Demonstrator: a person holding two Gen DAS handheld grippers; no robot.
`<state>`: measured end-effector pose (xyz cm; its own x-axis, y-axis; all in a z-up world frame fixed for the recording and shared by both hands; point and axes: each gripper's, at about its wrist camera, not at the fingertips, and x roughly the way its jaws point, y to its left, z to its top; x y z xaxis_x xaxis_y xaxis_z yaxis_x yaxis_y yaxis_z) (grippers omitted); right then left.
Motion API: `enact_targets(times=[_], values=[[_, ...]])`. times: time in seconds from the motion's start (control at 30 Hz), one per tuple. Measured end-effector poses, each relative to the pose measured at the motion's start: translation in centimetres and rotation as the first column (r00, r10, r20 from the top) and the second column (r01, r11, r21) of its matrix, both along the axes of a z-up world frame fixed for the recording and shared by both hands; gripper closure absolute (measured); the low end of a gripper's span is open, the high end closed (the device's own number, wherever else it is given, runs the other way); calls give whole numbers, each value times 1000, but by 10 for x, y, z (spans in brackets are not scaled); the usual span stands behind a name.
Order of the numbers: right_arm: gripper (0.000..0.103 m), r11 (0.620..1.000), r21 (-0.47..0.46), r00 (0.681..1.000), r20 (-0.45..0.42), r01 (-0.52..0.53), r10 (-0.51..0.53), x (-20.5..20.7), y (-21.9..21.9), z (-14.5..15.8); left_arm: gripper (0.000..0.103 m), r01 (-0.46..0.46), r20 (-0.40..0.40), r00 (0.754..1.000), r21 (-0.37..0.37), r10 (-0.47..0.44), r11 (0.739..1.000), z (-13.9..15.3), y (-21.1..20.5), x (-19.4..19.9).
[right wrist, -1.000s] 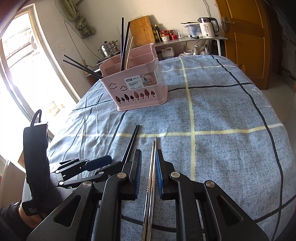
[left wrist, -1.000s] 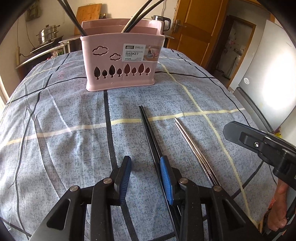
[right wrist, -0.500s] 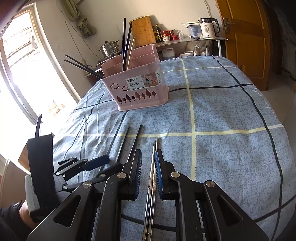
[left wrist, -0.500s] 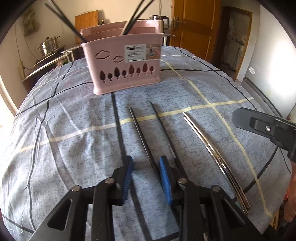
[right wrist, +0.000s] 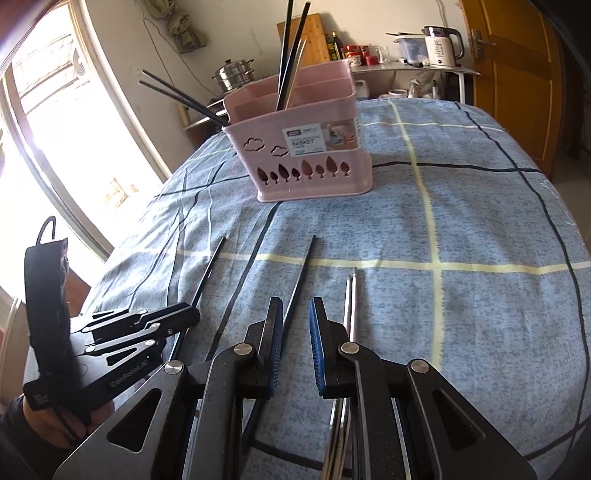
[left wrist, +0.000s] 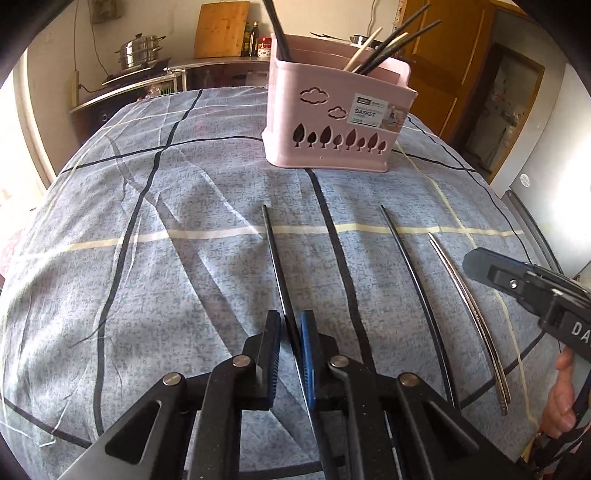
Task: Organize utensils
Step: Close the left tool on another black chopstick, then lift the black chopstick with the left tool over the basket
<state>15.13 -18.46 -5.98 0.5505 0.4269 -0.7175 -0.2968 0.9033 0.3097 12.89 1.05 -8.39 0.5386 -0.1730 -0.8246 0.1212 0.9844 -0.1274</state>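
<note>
Left wrist view: my left gripper (left wrist: 290, 345), jaws just closing, pinches one thin black chopstick (left wrist: 275, 258) lying before the pink plastic utensil basket (left wrist: 338, 122). My right gripper (right wrist: 297, 343) straddles its mate (right wrist: 301, 280), unpinched. Next: lift into basket.

basket (left wrist: 332, 122): smooth pink plastic, paper label | cloth (left wrist: 184, 266): soft blue fabric, matt, a bit wrinkled | black chopstick (left wrist: 275, 258): dark, slightly shiny | metal chopsticks (left wrist: 469, 302): shiny silver steel | left gripper (left wrist: 290, 332): matt black plastic, blue ribbed pads | pot (left wrist: 139, 51): shiny metal | board (left wrist: 221, 27): wood
</note>
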Motion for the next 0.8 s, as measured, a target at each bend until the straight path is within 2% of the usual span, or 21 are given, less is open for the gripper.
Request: enact_targets(times=[0.27, 0.4, 0.67, 0.73, 0.8], values=[[88, 999, -43, 997, -72, -16, 13, 29, 26, -17, 93, -11, -31, 999, -43, 9, 999, -1, 7, 26], [88, 994, -106, 994, -113, -16, 4, 39, 37, -26, 93, -10, -34, 999, -62, 8, 998, -2, 9, 35], [88, 985, -170, 994, -109, -9, -10, 42, 47, -26, 93, 25, -34, 999, -61, -27, 998, -3, 9, 46], [96, 982, -189, 994, -108, -6, -14, 44, 47, -27, 93, 25, -40, 999, -65, -28, 998, -2, 9, 49], [96, 982, -188, 994, -109, -8, -12, 45, 48, -26, 93, 28, -38, 999, -50, -30, 998, -2, 7, 50]])
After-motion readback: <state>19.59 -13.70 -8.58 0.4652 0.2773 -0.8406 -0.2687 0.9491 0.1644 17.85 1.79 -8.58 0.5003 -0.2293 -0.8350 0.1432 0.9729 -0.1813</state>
